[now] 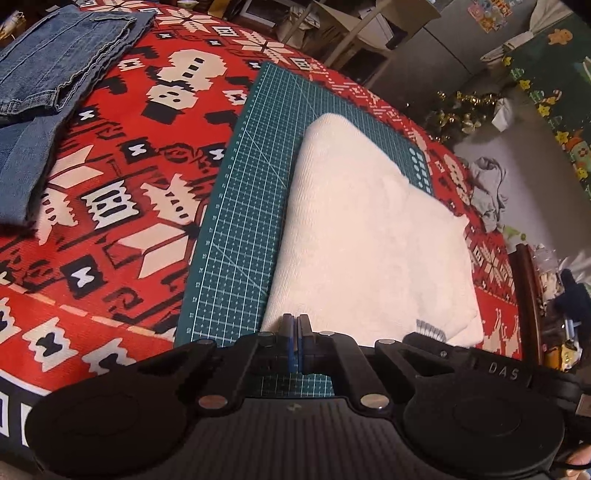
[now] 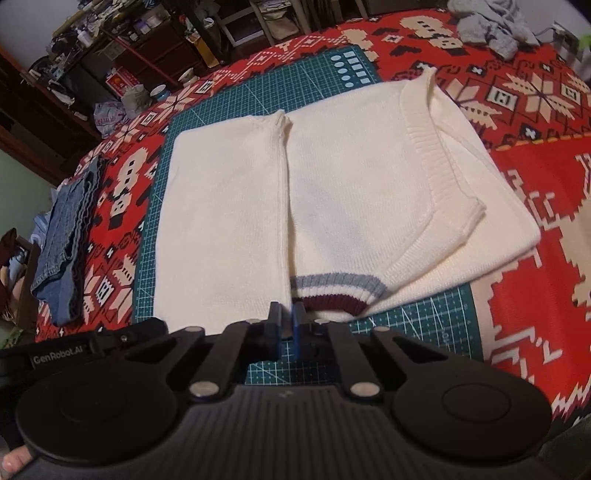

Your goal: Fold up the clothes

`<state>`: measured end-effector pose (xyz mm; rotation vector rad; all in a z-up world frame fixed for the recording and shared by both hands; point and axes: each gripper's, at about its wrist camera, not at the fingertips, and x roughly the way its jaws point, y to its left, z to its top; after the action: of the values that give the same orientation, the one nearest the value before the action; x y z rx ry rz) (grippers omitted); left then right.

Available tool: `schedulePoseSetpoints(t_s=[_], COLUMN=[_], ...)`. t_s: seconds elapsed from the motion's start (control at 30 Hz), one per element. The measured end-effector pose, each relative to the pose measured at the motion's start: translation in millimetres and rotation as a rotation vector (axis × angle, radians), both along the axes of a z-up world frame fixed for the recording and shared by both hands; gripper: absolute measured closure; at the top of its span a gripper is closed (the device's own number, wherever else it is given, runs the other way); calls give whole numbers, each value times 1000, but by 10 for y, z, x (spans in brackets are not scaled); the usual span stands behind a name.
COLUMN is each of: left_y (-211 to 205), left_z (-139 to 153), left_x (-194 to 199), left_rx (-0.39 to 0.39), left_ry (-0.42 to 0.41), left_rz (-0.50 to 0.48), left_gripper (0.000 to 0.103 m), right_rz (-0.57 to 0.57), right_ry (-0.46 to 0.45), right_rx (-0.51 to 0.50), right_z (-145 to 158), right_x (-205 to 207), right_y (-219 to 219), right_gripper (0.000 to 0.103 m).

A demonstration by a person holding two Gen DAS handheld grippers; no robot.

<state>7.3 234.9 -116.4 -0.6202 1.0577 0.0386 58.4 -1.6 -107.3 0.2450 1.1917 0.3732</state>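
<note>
Bearing "GenRobot.AI" lettering, the right claw (image 2: 287, 321) and left claw (image 1: 294, 325) hover clenched, empty, over the white sweater (image 2: 332, 199).

The folded sweater (image 2: 332, 199) lies on the cutting mat (image 2: 424, 314), which lies on the patterned tablecloth (image 2: 535, 277). Folded jeans (image 2: 66, 236) lie left of the mat; a crumpled garment (image 2: 495, 22) behind.

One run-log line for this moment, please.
sweater: partly folded on mat | left gripper: shut, empty | right gripper: shut, empty | jeans: folded aside
</note>
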Motion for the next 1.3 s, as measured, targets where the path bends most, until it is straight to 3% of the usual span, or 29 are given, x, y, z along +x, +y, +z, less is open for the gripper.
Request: schedulePoseSetpoints(t_s=[0.2,0.37,0.53,0.73,0.93,1.3], left_y=[10,9,77,206,245,479], left_z=[8,125,219,94,50,-52], left_x=[-22,-74,21,382,721,1212], left_rx=[0,0,-45,-96,-133,-237], left_ry=[3,-53,-126,-105,-146,-228], left_rz=[3,8,12,34,27,84], left_gripper=[99,97,97,97,97,97], right_rz=[-16,-67,-58,16,58,23], right_ry=[36,24,-50,-116,-131,-143], right_rx=[-8,-4,75,122,155,236], right_z=[-75,11,220,295,236,68], right_x=[36,30,39,234,523,1210], right_y=[-23,-165,-186,114,354,566], right_gripper=[96,93,93,93,93,92])
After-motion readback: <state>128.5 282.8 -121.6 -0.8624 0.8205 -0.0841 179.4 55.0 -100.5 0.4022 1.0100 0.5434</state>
